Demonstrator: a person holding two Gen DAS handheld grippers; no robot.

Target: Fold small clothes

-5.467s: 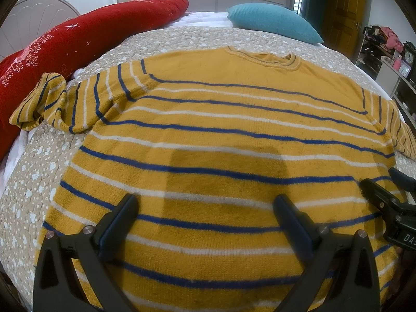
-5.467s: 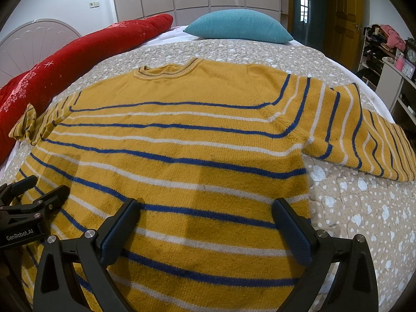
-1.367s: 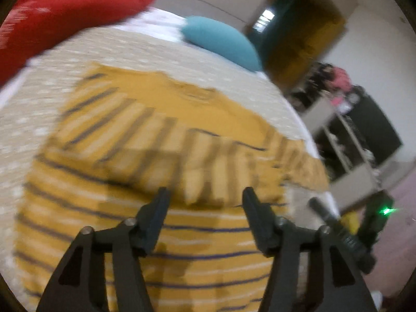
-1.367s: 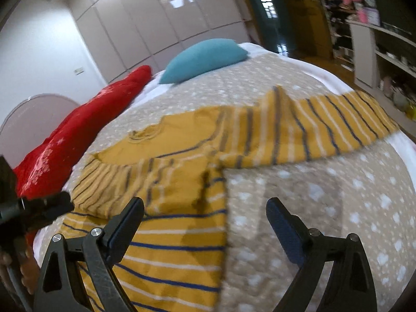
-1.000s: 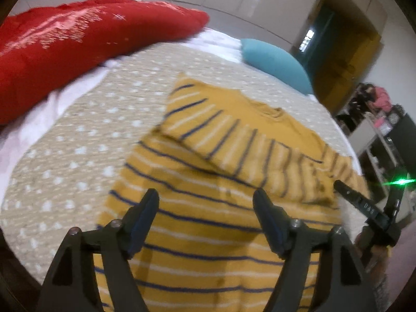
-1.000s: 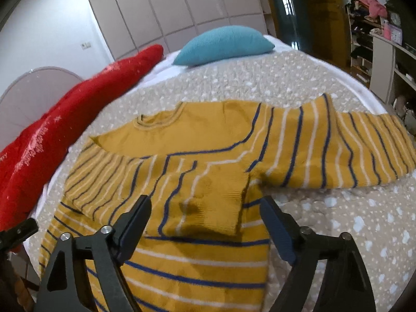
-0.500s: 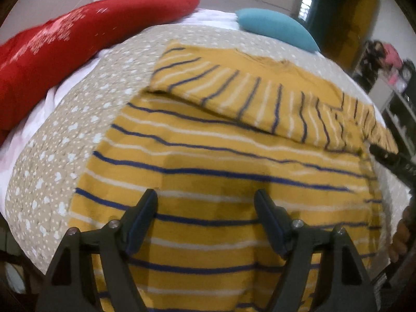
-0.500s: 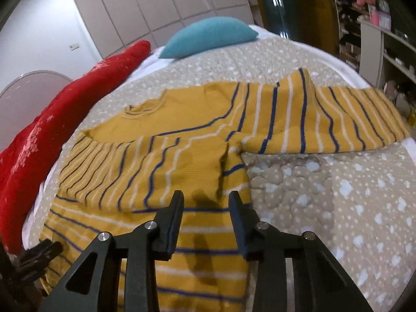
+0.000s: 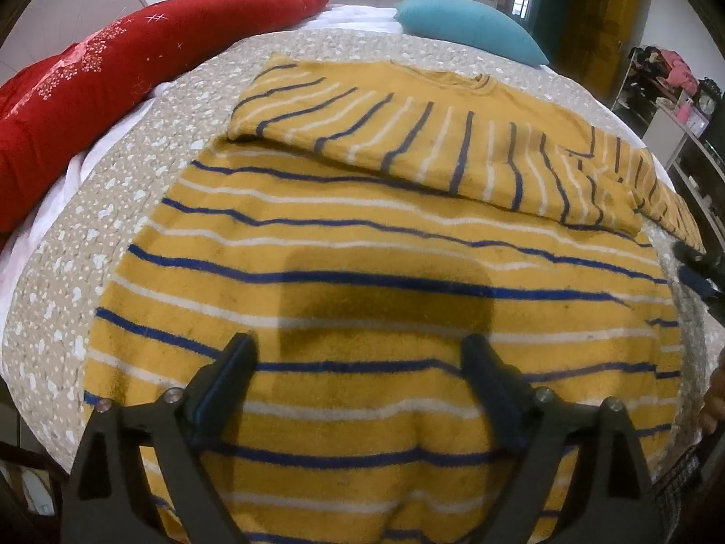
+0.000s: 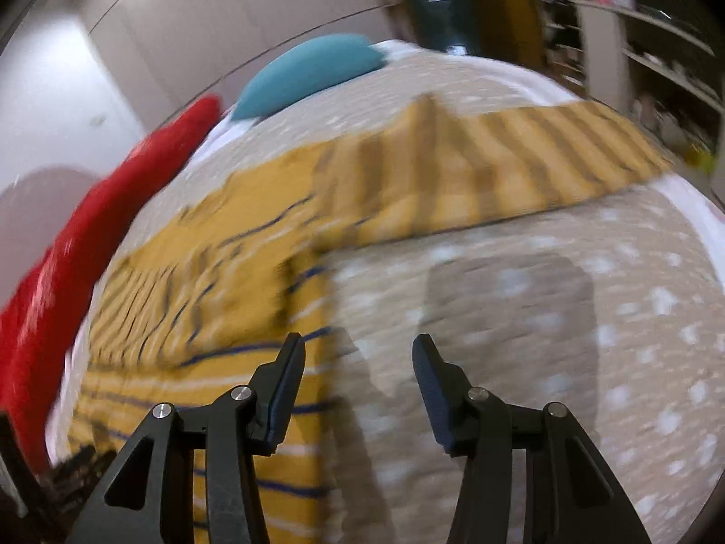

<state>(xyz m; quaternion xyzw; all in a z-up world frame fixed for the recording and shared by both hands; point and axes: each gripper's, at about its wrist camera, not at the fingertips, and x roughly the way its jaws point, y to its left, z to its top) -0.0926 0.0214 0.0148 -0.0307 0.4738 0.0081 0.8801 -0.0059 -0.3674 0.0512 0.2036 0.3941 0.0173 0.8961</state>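
Note:
A yellow sweater (image 9: 362, 254) with blue and white stripes lies flat on the bed. Its left sleeve (image 9: 408, 145) is folded across the chest. The other sleeve (image 10: 498, 172) stretches out to the right over the bedspread. My left gripper (image 9: 358, 344) hovers over the sweater's lower body, its jaws opening wide with nothing between them. My right gripper (image 10: 358, 340) hangs over the sweater's right side edge (image 10: 317, 362); its jaws are opening and hold nothing. That view is blurred by motion. In the left wrist view the right gripper (image 9: 693, 265) shows at the right edge.
A beige spotted bedspread (image 9: 136, 167) covers the bed. A long red bolster (image 9: 113, 68) lies along the left, a teal pillow (image 9: 466, 27) at the head. Shelves with clutter (image 9: 670, 90) and a wooden door (image 9: 598, 13) stand to the right.
The left gripper's jaws have spread wider and it sank a little over the sweater. The right gripper swung right toward the sweater's side edge, its narrow jaws widening.

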